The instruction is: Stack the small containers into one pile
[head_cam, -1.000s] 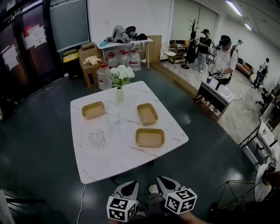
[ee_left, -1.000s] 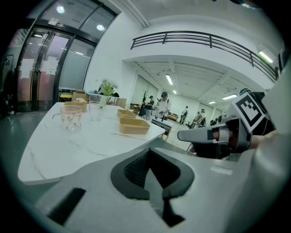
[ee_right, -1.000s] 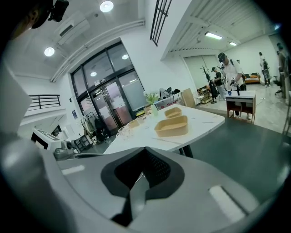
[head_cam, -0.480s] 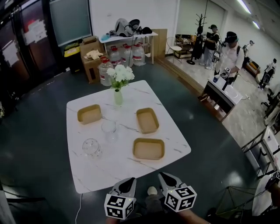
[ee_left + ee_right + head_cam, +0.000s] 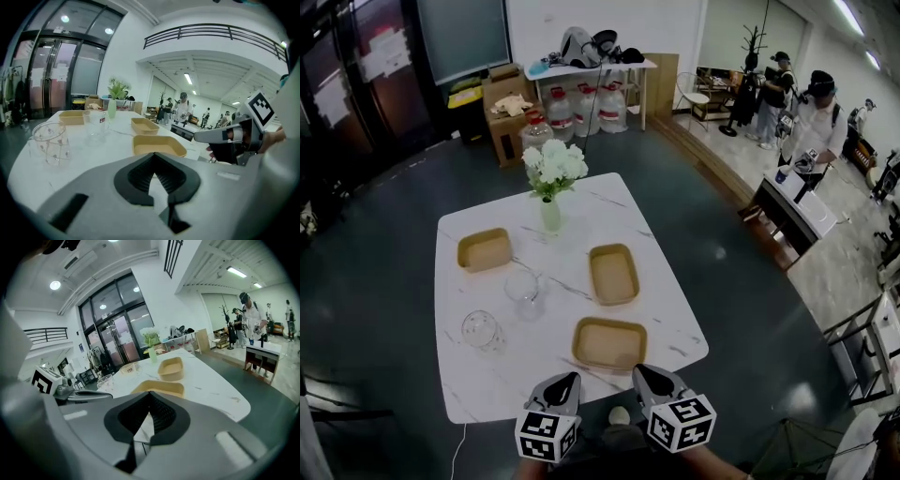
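Three shallow tan containers lie apart on the white marble table (image 5: 478, 389): one at the back left (image 5: 484, 249), one right of the middle (image 5: 613, 274), one close to the near edge (image 5: 611, 343). My left gripper (image 5: 563, 381) and right gripper (image 5: 644, 373) hang side by side over the table's near edge, both shut and empty. The near container (image 5: 158, 146) lies just ahead of the left gripper (image 5: 153, 155) in the left gripper view. From the right gripper (image 5: 150, 394), the same container (image 5: 159, 388) shows just beyond the closed tips.
Two clear glasses (image 5: 525, 292) (image 5: 483, 330) stand on the table's left half. A vase of white flowers (image 5: 550, 214) stands at the back edge. Dark floor surrounds the table. Boxes, water bottles and a side table stand at the far wall; several people stand far right.
Both grippers have moved forward, side by side, to the table's near edge. The table and containers now sit closer and lower in the head view. The jaws have stayed shut.
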{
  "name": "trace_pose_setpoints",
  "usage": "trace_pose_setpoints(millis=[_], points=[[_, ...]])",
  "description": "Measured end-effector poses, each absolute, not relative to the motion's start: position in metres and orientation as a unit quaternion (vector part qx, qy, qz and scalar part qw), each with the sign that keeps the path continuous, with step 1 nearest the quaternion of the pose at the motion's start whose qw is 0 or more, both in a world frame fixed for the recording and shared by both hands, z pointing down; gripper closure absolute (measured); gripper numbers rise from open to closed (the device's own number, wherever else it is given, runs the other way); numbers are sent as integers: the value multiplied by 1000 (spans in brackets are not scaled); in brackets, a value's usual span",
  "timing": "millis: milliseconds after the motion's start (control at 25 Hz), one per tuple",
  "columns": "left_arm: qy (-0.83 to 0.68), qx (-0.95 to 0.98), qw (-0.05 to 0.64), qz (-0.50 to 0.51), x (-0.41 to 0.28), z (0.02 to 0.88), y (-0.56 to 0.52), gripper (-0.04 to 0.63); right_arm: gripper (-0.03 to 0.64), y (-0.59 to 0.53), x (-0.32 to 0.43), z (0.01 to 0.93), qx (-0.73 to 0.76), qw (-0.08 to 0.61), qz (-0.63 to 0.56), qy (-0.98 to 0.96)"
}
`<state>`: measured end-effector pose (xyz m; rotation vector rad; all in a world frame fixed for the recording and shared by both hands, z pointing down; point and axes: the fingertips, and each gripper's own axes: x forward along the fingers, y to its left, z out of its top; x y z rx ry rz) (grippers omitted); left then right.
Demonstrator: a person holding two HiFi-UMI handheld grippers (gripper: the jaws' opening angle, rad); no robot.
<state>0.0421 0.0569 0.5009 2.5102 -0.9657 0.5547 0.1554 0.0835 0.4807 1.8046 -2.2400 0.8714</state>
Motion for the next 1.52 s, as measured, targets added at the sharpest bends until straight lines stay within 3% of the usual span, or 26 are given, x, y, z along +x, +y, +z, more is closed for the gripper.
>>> trace_pose_setpoints(millis=[760, 1200, 1520], points=[[-422, 858, 211, 206, 56, 526, 1, 523, 612, 35, 218, 510, 594, 98, 276, -749], [-403, 862, 208, 226, 58, 532, -29, 515, 570, -3, 212, 514, 590, 118, 267, -753], [-375, 869, 213, 242, 64, 540, -47, 512, 548, -35, 195, 518, 535, 178, 232, -792]])
